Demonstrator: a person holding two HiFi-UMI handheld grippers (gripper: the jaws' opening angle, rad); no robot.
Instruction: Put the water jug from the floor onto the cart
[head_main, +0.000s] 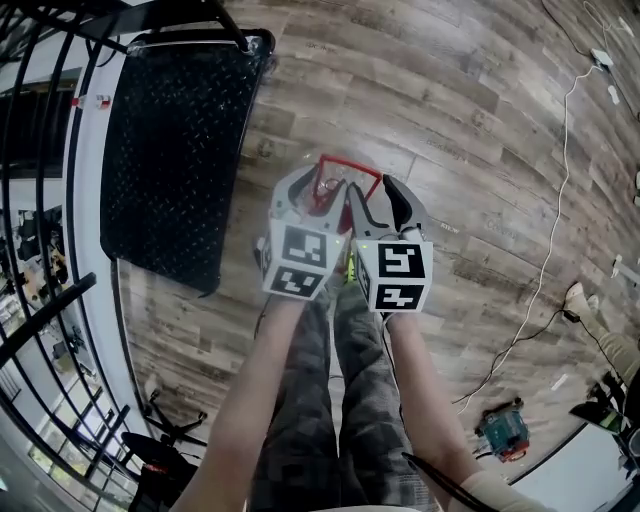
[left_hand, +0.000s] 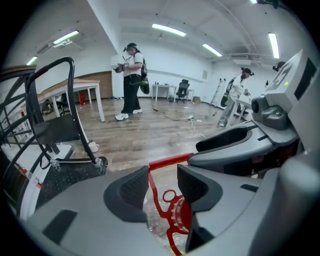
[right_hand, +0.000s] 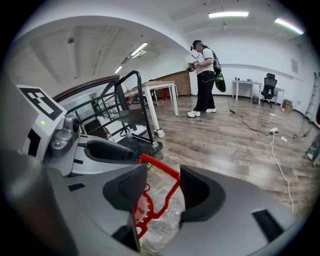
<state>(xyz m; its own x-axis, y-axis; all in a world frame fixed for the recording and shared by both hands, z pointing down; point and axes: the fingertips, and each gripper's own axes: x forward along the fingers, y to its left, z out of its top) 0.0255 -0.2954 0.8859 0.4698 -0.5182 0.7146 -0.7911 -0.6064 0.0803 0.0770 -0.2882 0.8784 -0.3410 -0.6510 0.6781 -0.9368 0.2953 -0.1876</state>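
The water jug (head_main: 328, 186) stood on the wood floor (head_main: 480, 150) near the black platform cart (head_main: 175, 150), its red handle (left_hand: 167, 161) passing between the wide-open jaws of the left gripper (left_hand: 163, 183) and right gripper (right_hand: 163, 184), neither clamping it.

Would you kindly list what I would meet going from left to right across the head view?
Black cart deck → left gripper → right gripper → white cable on the floor.
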